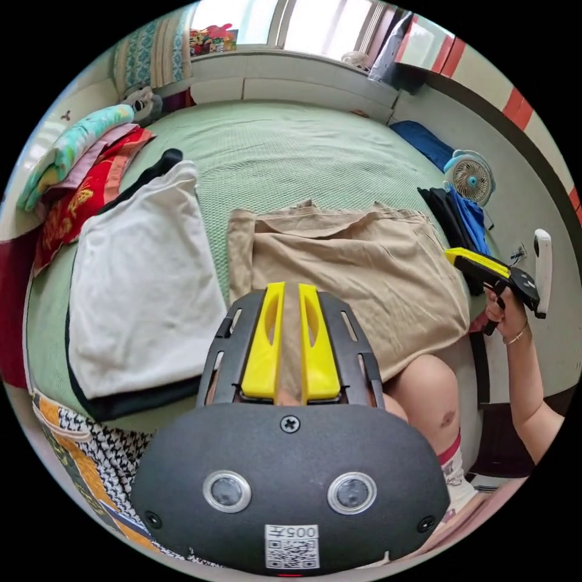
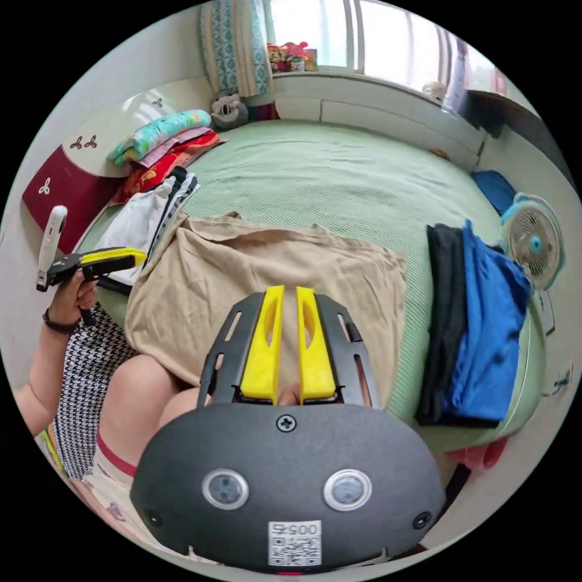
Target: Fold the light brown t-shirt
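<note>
Left gripper (image 1: pixel 290 291): yellow fingers (image 1: pixel 265 345) nearly together, narrow gap, nothing clamped. Right gripper (image 2: pixel 289 294): same pose. Each gripper held raised in a hand (image 1: pixel 504 312), wrist bent, forearm angled downward. Bare knee (image 1: pixel 427 388) below.

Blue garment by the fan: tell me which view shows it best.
The right gripper view: the blue garment lies there in full, overlapping a black garment. In the left gripper view it is a small strip at the bed's edge, below the fan.
</note>
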The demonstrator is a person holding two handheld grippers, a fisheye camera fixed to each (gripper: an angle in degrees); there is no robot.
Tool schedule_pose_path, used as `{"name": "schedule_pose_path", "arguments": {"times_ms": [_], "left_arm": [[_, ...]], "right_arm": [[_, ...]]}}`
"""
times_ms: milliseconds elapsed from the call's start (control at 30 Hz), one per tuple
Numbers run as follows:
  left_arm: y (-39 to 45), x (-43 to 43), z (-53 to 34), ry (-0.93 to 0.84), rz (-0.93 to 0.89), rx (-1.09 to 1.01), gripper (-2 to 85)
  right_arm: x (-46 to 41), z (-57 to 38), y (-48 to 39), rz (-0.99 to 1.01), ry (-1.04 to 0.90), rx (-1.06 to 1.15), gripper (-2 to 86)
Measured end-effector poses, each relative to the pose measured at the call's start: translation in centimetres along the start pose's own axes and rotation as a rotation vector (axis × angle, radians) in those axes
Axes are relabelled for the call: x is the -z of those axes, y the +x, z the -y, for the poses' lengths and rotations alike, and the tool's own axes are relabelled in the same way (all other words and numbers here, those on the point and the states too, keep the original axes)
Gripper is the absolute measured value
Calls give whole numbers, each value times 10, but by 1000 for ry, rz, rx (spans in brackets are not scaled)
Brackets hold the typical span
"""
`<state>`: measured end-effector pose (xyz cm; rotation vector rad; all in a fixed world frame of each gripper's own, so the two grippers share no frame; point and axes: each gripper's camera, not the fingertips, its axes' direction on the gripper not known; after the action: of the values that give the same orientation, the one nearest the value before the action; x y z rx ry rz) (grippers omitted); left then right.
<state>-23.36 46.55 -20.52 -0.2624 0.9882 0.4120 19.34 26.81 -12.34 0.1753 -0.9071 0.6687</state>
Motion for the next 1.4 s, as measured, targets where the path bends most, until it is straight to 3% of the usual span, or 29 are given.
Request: {"name": "schedule_pose_path", "arguments": {"times_ms": [200,400,467,700,900,1233,1400], "left_arm": [[24,-60,59,-103,92,-25,68],[10,-75,93,-76,211,-25,70],[4,-66,98,-48,285,4,61],[37,-51,72,0,219,10,63],[125,-36,39,9,99,-124,79],[373,-45,-11,-12,-149,-537,115],[453,-95,-27,-93,-122,-519,137]], "right_arm": [[-92,81,-46,16,-125,106,10],[-136,142,-38,-57,-161,88,-1],[-138,147,-25,-11,-171,55,-8],[-114,92,35,166,-177,-65,19],[-36,5,95,56,-115,-84,42],[58,-123,176,-99,-76,-219,40],[81,-167,190,-117,-76,-210,47]]}}
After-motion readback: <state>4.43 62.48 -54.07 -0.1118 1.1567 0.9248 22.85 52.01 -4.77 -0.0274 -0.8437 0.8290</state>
